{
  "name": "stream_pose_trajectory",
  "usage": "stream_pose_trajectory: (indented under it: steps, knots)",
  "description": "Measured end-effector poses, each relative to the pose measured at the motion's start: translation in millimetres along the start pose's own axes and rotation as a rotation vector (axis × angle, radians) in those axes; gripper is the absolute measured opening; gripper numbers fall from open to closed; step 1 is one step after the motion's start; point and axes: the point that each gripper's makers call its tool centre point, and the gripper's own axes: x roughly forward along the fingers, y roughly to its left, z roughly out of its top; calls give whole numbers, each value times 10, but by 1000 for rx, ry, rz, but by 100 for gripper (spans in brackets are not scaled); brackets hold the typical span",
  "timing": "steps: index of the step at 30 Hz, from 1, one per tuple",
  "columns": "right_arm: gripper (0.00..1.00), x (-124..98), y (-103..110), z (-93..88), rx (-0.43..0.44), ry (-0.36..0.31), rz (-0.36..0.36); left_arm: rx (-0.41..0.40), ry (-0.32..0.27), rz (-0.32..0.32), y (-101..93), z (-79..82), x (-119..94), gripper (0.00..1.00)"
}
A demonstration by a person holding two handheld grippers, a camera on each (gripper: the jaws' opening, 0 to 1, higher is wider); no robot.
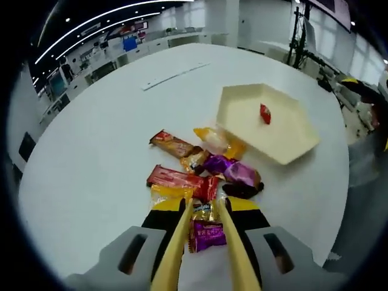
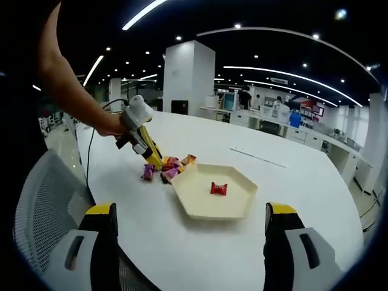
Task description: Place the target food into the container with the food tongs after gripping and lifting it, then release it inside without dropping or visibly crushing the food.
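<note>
My left gripper (image 1: 204,213) is shut on yellow food tongs (image 1: 182,233). The tong tips sit low over a pile of wrapped snacks (image 1: 203,167), straddling a small gold-wrapped candy (image 1: 203,211) just above a purple one (image 1: 208,234). A cream hexagonal tray (image 1: 288,136) lies beyond the pile to the right, holding one red candy (image 1: 265,113). In the right gripper view a hand holds the left gripper (image 2: 136,118), its tongs (image 2: 151,154) reaching into the pile (image 2: 168,168) beside the tray (image 2: 203,209) and red candy (image 2: 219,188). My right gripper (image 2: 191,213) hovers open, back from the tray.
Everything rests on a large round white table (image 1: 97,139). A thin pale strip (image 1: 176,76) lies at its far side. A grey mesh chair (image 2: 36,206) stands at the table's edge near the person's arm (image 2: 66,85). Office desks fill the background.
</note>
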Motion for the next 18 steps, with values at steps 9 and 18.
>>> stream_pose_trajectory:
  steps: [9,18]
  knots:
    - [99,6,12,-5,-2,4,3,67,20,11,-21,-60,21,24]
    - [99,2,5,3,5,2,-1,145,16,30,9,-70,31,17]
